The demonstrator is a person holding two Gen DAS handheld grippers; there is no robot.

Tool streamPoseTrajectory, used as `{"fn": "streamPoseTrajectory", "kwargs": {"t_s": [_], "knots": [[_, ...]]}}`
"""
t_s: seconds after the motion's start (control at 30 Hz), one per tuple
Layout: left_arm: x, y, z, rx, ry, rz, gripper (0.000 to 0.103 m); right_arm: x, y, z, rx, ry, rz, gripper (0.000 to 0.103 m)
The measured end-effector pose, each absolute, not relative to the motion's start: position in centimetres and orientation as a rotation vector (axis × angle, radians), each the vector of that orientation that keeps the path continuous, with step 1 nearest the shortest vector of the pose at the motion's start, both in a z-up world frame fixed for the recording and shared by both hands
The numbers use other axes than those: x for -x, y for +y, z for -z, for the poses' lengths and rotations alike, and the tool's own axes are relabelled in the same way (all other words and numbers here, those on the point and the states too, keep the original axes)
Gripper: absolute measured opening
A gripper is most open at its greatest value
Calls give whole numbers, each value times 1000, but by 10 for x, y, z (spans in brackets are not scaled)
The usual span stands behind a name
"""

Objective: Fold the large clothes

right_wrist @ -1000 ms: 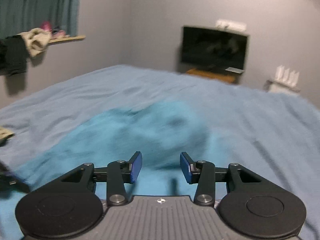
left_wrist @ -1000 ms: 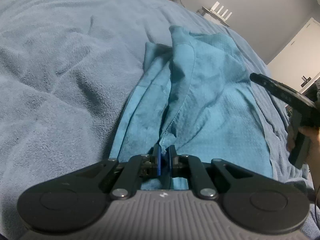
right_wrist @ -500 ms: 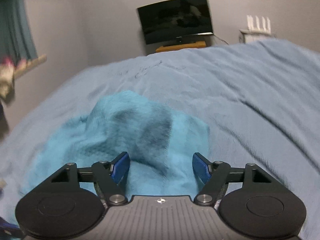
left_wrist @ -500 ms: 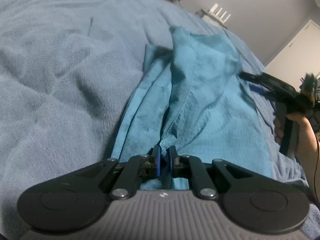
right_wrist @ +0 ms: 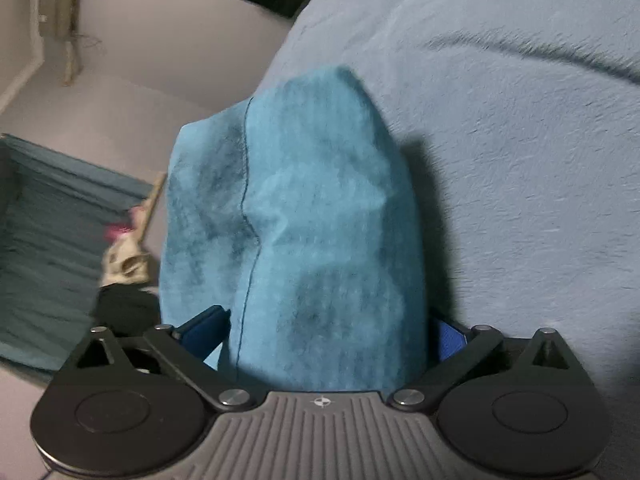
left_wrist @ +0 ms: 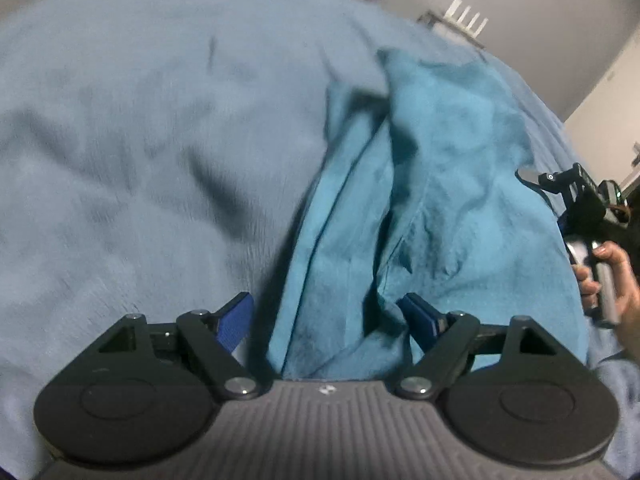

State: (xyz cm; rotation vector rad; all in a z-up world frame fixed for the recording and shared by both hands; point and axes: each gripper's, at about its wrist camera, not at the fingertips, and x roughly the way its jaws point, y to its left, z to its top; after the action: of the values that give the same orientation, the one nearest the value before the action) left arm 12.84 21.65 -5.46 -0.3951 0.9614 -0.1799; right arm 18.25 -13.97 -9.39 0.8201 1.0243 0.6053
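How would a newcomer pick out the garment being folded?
Start from the grey-blue bedspread filling the view. On it lies a teal garment, bunched lengthwise. Its brighter, greener blue and stitched seams set it apart from the fuzzy bedding.

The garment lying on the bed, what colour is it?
Teal-blue fabric garment, brighter than the grey-blue fleece bed cover; clearest in the left wrist view.

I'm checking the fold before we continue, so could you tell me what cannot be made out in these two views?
- Near hem of the teal garment: left wrist view, hidden behind the left gripper, whose jaws are opening.
- Garment's far side: right wrist view, the raised fold between the opening right gripper blocks it.
- Blanket creases: left view, motion-blurred.
- Shelf items: right view, blurred.
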Motion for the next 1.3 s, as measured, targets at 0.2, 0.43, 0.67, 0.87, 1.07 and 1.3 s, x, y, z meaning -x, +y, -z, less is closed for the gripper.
{"fn": "streamPoseTrajectory", "kwargs": {"t_s": [0.2,0.43,0.67,0.87,1.07,1.3], "knots": [[-150,208,65,412,999,258,62,-187,-125,75,-692,892,-667,71],[-199,181,51,428,881,286,36,-226,-135,21,-532,768,-706,61],[-232,147,49,349,759,216,36,-303,-175,-37,-381,654,-600,72],[-226,140,56,266,743,265,47,-325,-187,-16,-264,806,-268,96],[-217,146,57,282,737,232,58,-258,-195,-35,-208,691,-200,102],[-180,131,38,328,712,179,76,-128,-173,-46,-161,649,-122,103]]}}
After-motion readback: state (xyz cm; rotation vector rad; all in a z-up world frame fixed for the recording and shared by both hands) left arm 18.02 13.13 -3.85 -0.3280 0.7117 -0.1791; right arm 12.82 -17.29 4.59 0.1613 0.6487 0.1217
